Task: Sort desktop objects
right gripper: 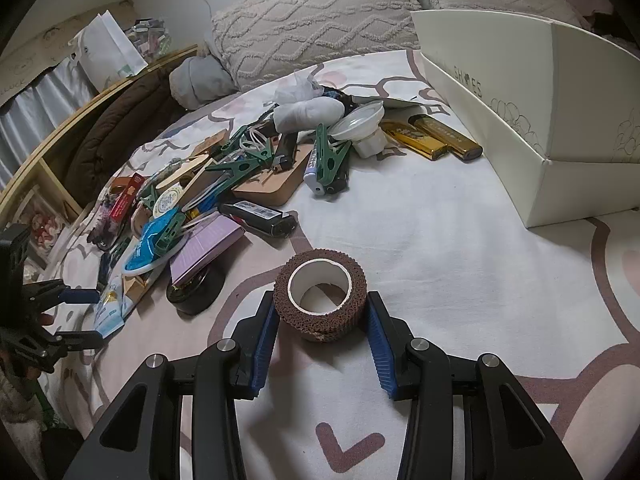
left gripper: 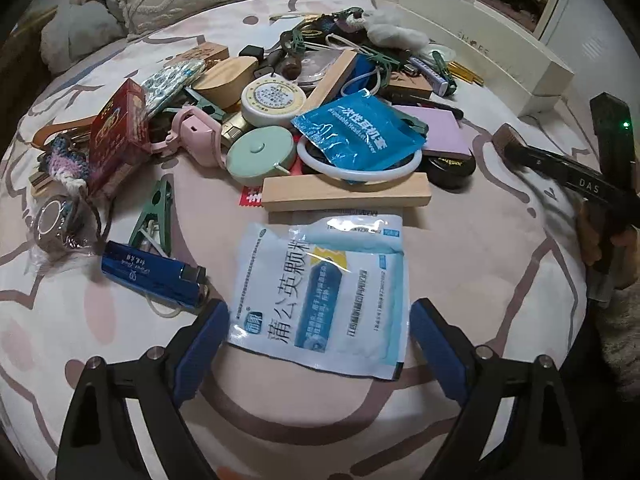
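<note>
Left gripper [left gripper: 320, 332] has its blue pads spread wide, one on each side of the white-and-blue medicine sachet [left gripper: 320, 300] – neither pad seems to press on it, and the packet lies flat on the patterned bedsheet [left gripper: 500, 280]. Right gripper [right gripper: 320, 320] is clamped on the brown tape roll [right gripper: 320, 296], pads tight against both sides, roll sitting on the sheet with its white core facing up.

The pile behind is a mess: wooden blocks [left gripper: 346, 194], a blue lighter [left gripper: 154, 276], green clips [right gripper: 332, 156], a blue headphone-cover pouch [left gripper: 358, 136] – lots of it buried, and much of the print is too small to read. The white shoe box [right gripper: 540, 120] runs off frame on the right.
</note>
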